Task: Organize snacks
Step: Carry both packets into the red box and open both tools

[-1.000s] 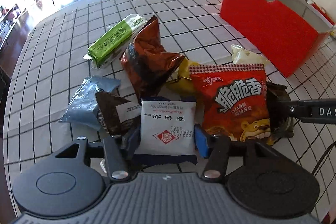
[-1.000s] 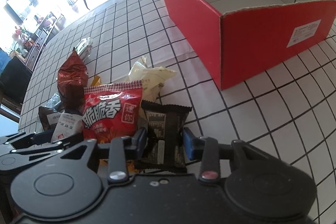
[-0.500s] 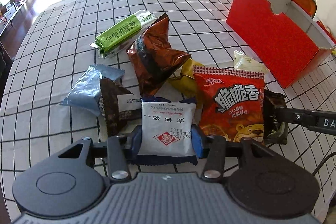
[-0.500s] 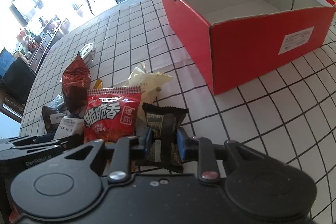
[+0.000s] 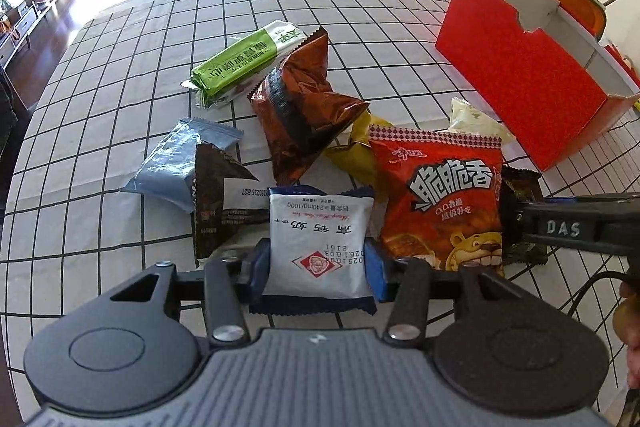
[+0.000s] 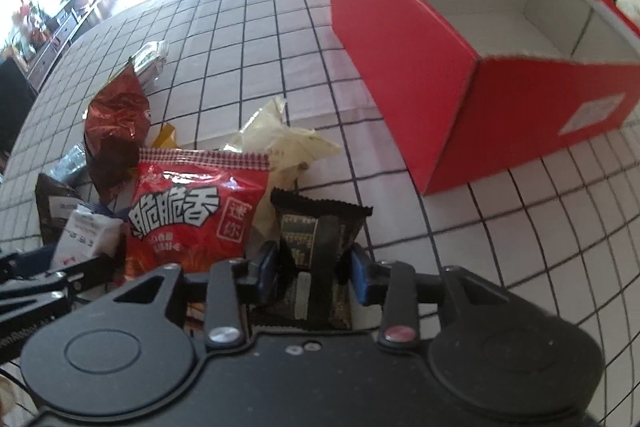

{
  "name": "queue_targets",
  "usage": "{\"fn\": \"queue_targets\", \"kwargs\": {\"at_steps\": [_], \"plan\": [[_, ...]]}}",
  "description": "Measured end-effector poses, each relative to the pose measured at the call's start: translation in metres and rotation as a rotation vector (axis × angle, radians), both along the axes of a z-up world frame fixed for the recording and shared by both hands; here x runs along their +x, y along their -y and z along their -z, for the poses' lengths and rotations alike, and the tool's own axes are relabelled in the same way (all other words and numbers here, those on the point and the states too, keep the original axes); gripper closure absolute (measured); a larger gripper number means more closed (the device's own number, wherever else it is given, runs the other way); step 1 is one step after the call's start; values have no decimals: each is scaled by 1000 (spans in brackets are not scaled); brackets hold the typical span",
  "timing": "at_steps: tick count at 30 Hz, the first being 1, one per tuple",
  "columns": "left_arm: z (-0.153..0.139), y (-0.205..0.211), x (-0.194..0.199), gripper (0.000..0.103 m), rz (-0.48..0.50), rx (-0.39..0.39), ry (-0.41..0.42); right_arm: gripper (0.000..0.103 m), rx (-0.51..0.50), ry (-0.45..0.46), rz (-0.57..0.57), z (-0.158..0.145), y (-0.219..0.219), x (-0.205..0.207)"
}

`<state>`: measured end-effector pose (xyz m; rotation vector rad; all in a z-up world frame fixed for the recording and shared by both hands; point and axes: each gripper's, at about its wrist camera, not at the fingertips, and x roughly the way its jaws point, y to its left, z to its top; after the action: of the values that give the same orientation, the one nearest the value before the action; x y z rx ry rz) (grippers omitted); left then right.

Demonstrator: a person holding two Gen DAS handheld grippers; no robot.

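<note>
Below, my left tongs (image 5: 318, 269) clamp the white square foil sachet (image 5: 319, 246); my right tongs (image 6: 313, 273), jaws apparently easing apart, straddle the black crinkled wrapper (image 6: 316, 231), both bound for the red cardboard box (image 6: 404, 75) on the counter (image 6: 260, 39).

Nine snack packets (image 5: 438, 195) and one red box (image 5: 524, 79).

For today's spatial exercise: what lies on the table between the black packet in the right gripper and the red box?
Only bare checked tablecloth separates the black packet from the red box, clearest in the right wrist view.
</note>
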<state>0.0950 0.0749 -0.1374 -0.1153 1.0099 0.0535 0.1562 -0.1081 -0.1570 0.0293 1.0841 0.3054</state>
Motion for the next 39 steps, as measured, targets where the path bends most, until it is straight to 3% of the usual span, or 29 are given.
{"fn": "queue_targets", "kwargs": {"at_steps": [9,16,24,30,39], "plan": [[1,2,-1,56,-8,2,7,73,-16,78,-56,0,6,-10],[-11,0,-13,56,-35,-40,34,73,68,72,-29,-16,38,-18],[-56,16,-23,56,-35,-64,122,73,157,132,-55,-66,78,-26],[-96,42,-8,56,-5,-85,201,73,171,203,-62,-98,109,-7],[-130,104,43,56,76,-87,264,73,158,275,-43,-109,152,44]]}}
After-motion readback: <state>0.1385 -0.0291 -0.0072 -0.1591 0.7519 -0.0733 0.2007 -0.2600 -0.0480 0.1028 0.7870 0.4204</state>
